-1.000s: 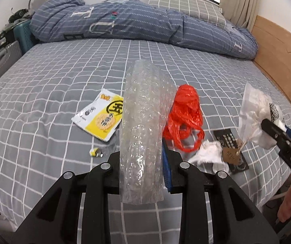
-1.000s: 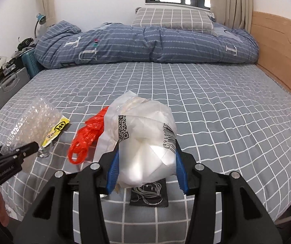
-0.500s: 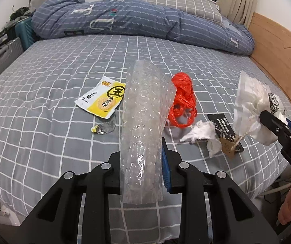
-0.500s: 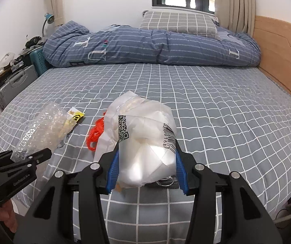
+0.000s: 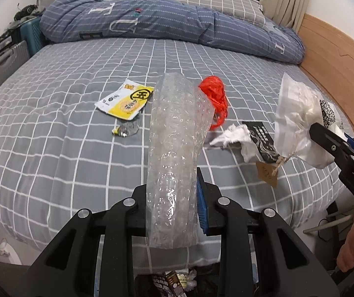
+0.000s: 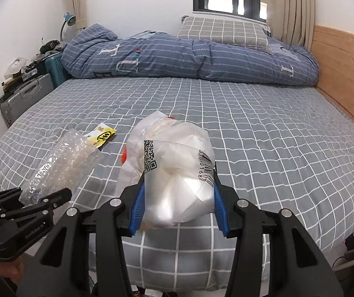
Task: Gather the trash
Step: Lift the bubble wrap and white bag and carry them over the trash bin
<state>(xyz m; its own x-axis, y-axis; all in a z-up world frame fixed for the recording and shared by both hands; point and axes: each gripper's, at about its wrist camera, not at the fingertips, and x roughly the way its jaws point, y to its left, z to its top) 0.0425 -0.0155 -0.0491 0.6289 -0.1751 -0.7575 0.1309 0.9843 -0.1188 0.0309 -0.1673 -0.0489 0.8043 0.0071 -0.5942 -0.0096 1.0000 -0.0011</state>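
Over the near edge of the grey checked bed, whose far half lies bare up to the rolled blue duvet, the left gripper is clamped tight on a tall roll of bubble wrap. The right gripper, jaws partway apart, grips a white plastic bag with printed codes. Ahead of both jaws, untouched on the sheet, lie a yellow snack packet, an orange plastic bag, a crumpled white tissue and a black card.

Bed: snack packet at 10 o'clock, tissue at 3, duvet at 12.
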